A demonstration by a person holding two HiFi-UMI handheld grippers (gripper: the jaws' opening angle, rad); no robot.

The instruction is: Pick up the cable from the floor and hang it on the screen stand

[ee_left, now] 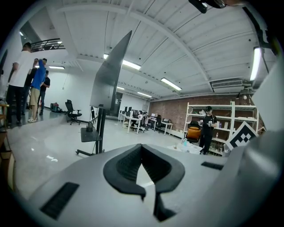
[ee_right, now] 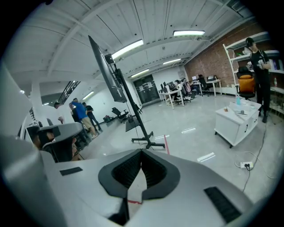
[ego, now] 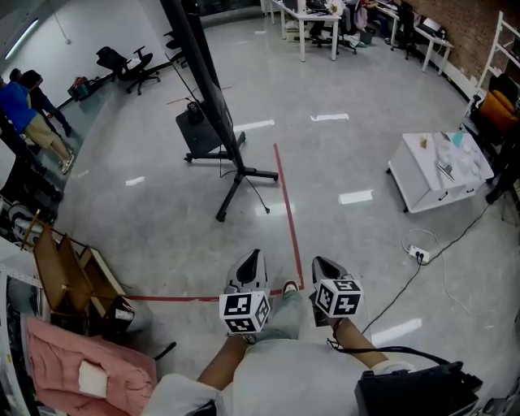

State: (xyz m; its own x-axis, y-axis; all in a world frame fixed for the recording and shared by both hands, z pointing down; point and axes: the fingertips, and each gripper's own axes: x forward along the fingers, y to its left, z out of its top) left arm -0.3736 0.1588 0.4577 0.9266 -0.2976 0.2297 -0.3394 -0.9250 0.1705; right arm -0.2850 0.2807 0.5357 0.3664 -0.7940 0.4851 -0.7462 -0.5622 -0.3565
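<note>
**A:** Where does the cable lie from here?

**B:** There are two candidates, and I cannot tell which one is meant. A long thin black cable (ego: 396, 297) lies on the glossy grey concrete floor (ego: 349, 154), off to the right. It runs on a diagonal from a white power strip (ego: 419, 254) back toward the near right. A finer dark lead (ego: 258, 195) trails to the floor at the foot of the tall black screen stand (ego: 236, 172), straight ahead.

**A:** Which claw is nearer?

**B:** For the black cable it's the right gripper (ego: 318, 262). The cable lies to that claw's right. The dark lead is well apart from both, and slightly nearer the left gripper (ego: 254, 253).

**A:** Is either one holding anything?

**B:** No. Both are clenched with nothing between the jaws. They sit just beside each other, pointing forward.

**A:** And the stand?

**B:** It stands beyond the red tape line (ego: 286, 203), well apart from the claws. I judge that reaching it calls for walking.

**A:** What about the room?

**B:** It's an open hall. There's a low white cabinet (ego: 439, 175) at right and brown cardboard boxes (ego: 69, 272) at left. White desks (ego: 313, 20) stand at the far end, and people (ego: 28, 110) stand at the far left.
</note>
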